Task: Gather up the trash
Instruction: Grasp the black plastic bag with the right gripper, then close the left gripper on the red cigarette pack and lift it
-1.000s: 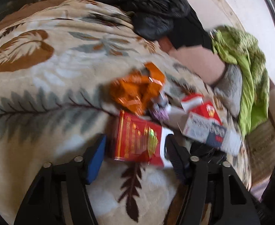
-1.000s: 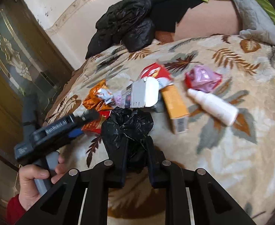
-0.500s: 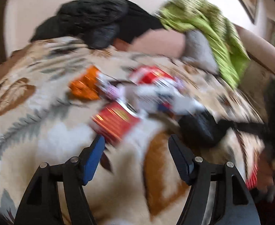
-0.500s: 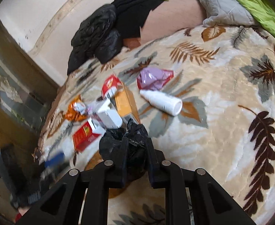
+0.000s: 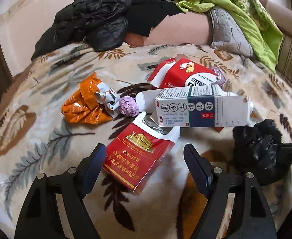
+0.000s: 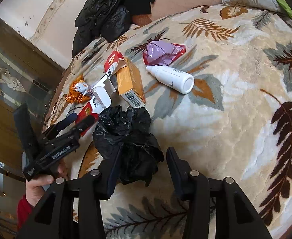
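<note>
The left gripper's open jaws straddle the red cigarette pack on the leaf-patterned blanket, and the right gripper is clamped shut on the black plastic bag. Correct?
Not quite. The right gripper is not clamped: its jaws have just been opening, and the black plastic bag lies loose between them, as the right wrist view shows. The left gripper does straddle the red cigarette pack on the blanket.

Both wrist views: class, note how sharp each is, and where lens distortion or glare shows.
Left wrist view: sharp, print on the red cigarette pack readable, blanket edge bowed by the fisheye. Right wrist view: equally sharp, dark corners, daylight glinting off the black bag.
</note>
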Demonstrator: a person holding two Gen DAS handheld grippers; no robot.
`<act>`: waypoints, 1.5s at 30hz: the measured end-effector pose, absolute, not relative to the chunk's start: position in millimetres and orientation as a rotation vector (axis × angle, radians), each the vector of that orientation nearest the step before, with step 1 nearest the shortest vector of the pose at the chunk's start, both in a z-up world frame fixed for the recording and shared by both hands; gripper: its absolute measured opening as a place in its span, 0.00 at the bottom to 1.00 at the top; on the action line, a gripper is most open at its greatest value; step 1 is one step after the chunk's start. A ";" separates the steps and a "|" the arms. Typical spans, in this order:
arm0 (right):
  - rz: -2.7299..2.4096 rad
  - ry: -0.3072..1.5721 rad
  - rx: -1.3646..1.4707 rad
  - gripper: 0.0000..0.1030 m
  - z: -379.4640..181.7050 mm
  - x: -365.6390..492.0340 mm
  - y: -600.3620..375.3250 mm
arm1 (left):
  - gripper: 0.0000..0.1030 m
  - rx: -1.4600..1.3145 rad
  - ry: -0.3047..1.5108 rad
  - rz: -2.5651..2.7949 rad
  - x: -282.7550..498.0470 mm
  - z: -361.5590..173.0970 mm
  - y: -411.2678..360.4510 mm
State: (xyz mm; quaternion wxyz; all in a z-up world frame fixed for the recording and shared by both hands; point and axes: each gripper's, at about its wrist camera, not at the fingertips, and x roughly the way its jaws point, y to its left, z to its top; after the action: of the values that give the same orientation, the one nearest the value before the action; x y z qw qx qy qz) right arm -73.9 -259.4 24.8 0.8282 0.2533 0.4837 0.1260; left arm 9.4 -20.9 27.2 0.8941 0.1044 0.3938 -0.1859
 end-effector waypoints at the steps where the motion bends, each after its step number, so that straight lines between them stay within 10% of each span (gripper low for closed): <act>1: 0.267 1.032 0.540 0.51 23.9 -72.5 -257.8 | 0.77 0.214 0.817 -0.379 9.7 26.6 -20.5; 10: 0.284 1.055 0.599 0.56 13.1 -61.4 -243.5 | 0.73 0.146 0.851 -0.274 27.9 18.1 -7.1; 16: 0.291 1.010 0.577 0.35 20.4 -63.2 -237.5 | 0.31 -0.036 0.898 -0.248 37.9 15.4 26.9; 45: 0.239 0.850 0.588 0.30 58.0 -118.3 -249.9 | 0.24 -0.158 0.938 -0.357 -26.3 32.5 37.2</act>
State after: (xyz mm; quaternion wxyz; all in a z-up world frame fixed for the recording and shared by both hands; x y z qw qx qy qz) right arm -118.3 -249.9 58.0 0.8625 0.2805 0.4055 0.1141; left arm -26.3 37.2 32.5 0.8737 -0.0755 0.4490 -0.1711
